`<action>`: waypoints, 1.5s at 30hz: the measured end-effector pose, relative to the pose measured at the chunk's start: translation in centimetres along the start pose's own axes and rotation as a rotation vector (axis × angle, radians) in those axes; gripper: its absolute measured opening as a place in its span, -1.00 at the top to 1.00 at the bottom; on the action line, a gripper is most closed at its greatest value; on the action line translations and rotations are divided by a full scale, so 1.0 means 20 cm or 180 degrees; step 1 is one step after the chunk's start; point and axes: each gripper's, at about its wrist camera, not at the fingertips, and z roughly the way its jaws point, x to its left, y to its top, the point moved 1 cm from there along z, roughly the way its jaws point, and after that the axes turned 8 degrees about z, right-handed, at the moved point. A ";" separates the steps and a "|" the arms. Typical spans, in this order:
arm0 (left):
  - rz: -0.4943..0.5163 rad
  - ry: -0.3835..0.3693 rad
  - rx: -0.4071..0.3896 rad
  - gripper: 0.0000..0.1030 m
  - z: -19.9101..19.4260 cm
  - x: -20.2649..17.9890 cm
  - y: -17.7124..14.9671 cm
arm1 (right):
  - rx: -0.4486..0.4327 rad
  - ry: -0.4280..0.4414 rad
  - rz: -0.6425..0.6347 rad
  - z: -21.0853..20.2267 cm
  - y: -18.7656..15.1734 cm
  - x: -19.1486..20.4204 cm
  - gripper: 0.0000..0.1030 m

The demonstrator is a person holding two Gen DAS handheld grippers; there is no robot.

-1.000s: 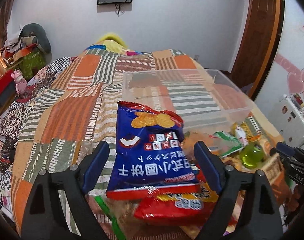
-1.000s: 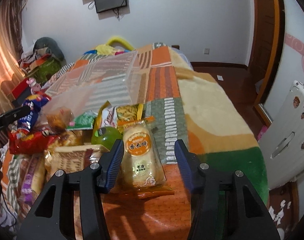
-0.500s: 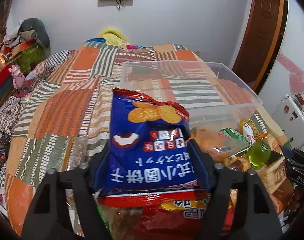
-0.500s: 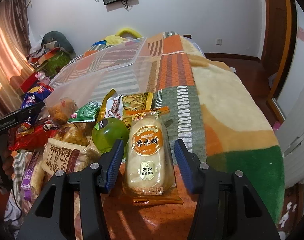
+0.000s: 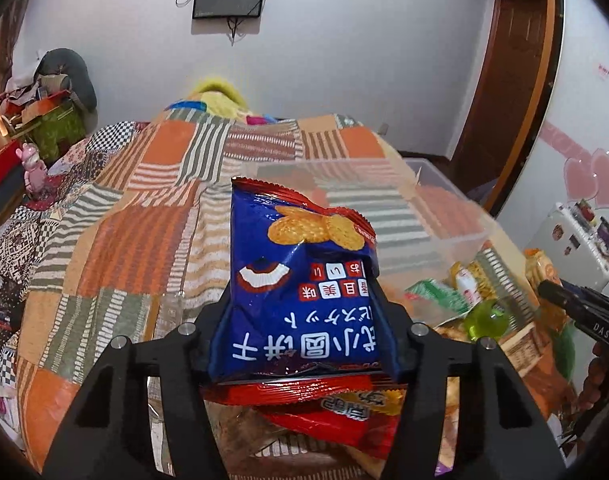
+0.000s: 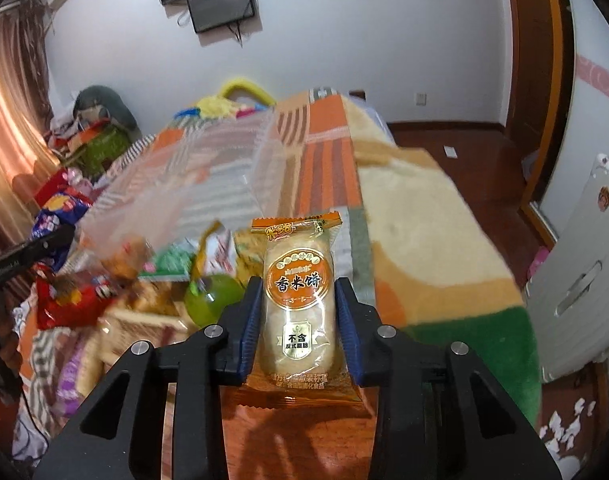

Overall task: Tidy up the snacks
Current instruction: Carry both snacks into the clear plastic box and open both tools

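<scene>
My left gripper (image 5: 302,300) is shut on a blue cracker bag (image 5: 300,280) and holds it lifted above a red snack bag (image 5: 336,408). My right gripper (image 6: 298,300) is shut on an orange rice-cake packet (image 6: 298,292) and holds it raised above the bed. A clear plastic bin (image 5: 444,216) stands on the bed behind the snack pile; it also shows in the right wrist view (image 6: 208,184). Loose snacks lie in front of it, among them a green jelly cup (image 6: 212,296) and a green packet (image 5: 436,292).
The patchwork quilt (image 5: 136,240) covers the bed to the left of the bin. A white cabinet (image 6: 580,280) stands right of the bed. Clutter and boxes (image 5: 44,112) sit at the far left by the wall. The bed's right part is beige and green blanket (image 6: 432,240).
Both grippers closed on their packets, the left on the blue bag, the right on the rice-cake packet, and lifted them slightly.
</scene>
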 end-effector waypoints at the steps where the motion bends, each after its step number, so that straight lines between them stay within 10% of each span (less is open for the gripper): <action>1: 0.0004 -0.0005 -0.0022 -0.13 -0.01 0.00 0.01 | -0.0049 0.0024 -0.0021 -0.01 0.02 0.02 0.37; 19: 0.0140 -0.0092 -0.0235 -0.13 0.02 -0.06 0.34 | -0.0460 0.0381 -0.0296 0.14 0.33 0.33 0.37; 45: 0.0096 -0.0260 0.0563 -0.14 0.48 0.04 0.41 | 0.0356 0.0170 -0.0567 0.53 0.37 0.41 0.35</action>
